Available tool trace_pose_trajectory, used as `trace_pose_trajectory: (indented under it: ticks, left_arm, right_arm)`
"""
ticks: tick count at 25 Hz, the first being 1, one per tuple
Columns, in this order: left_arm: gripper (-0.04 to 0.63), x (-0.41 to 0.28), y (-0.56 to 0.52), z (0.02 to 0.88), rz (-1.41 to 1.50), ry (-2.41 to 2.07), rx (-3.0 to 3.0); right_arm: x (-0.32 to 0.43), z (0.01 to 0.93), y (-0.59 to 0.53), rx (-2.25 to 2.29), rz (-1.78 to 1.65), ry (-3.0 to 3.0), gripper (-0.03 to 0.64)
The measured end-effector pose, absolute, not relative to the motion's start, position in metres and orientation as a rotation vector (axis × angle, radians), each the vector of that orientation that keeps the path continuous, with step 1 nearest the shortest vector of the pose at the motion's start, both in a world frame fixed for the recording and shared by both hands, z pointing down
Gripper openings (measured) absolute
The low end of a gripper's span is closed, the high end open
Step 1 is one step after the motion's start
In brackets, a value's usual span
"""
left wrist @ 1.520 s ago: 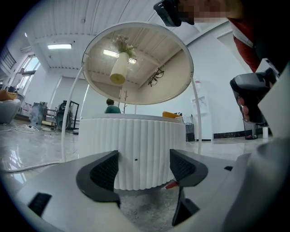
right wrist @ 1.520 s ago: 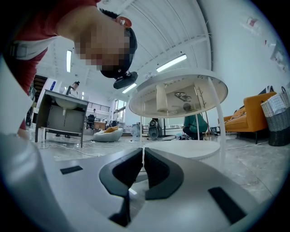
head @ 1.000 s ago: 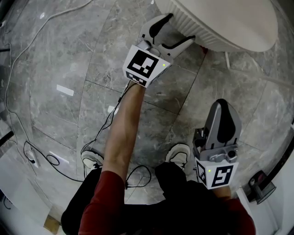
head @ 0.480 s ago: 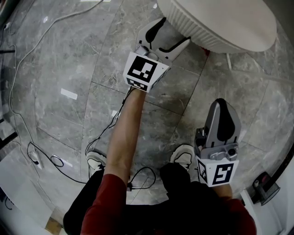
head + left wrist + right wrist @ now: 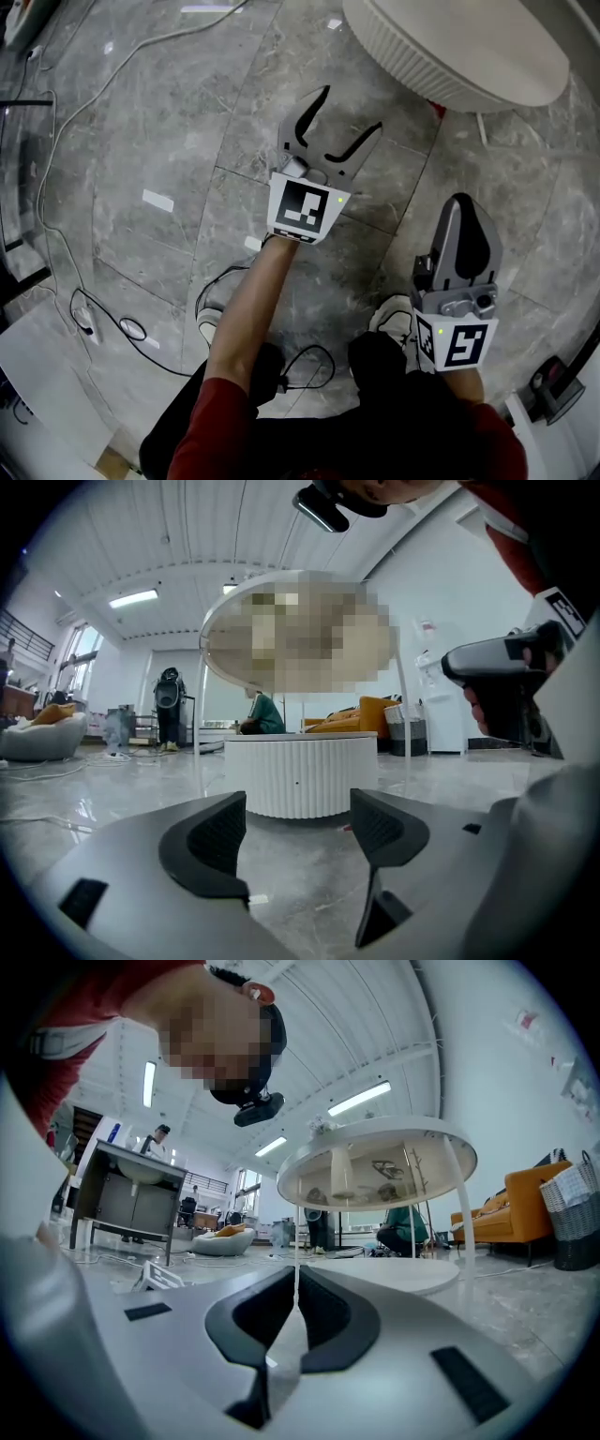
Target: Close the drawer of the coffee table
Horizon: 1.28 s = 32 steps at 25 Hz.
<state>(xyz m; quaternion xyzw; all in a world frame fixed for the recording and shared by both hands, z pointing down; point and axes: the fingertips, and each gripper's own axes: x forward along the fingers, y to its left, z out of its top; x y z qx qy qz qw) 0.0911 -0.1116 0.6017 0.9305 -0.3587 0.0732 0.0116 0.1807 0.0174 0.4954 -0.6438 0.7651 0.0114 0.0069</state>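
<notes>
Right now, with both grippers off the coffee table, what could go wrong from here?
A black cable loops on the floor right beside the person's shoes; a step toward the table could snag it. The left gripper hangs open, apart from the coffee table, so nothing presses the drawer. I cannot tell from here whether the drawer is fully shut.

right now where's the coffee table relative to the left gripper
In the head view the round white coffee table sits top right, ahead and right of the open left gripper, apart from it.
</notes>
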Motion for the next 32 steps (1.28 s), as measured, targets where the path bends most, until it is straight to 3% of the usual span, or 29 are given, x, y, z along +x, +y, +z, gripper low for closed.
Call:
trace_pose_trajectory:
  ticks: [10,23,25,29,32]
  left_arm:
    - [0.345,0.029,-0.054,0.564,0.236,-1.251,2.871]
    - [0.337,0.022,-0.039,0.544,0.181,-1.307,2.959]
    - [0.276,0.018,-0.040,0.545,0.185,-1.317,2.950]
    - [0.034,0.009,-0.039,0.545,0.189,-1.315,2.952]
    - [0.013,0.002,-0.036,0.538,0.168,-1.280,2.967]
  right_arm:
    - [0.177,0.499,0.022,-2.056,0.079,2.395,0.028]
    - [0.175,0.504,0.019,-2.061,0.065,2.411,0.028]
    - [0.175,0.506,0.019,-2.062,0.053,2.413,0.028]
    - [0.173,0.508,0.018,-2.061,0.047,2.414,0.028]
    - [0.171,0.509,0.016,-2.056,0.051,2.421,0.028]
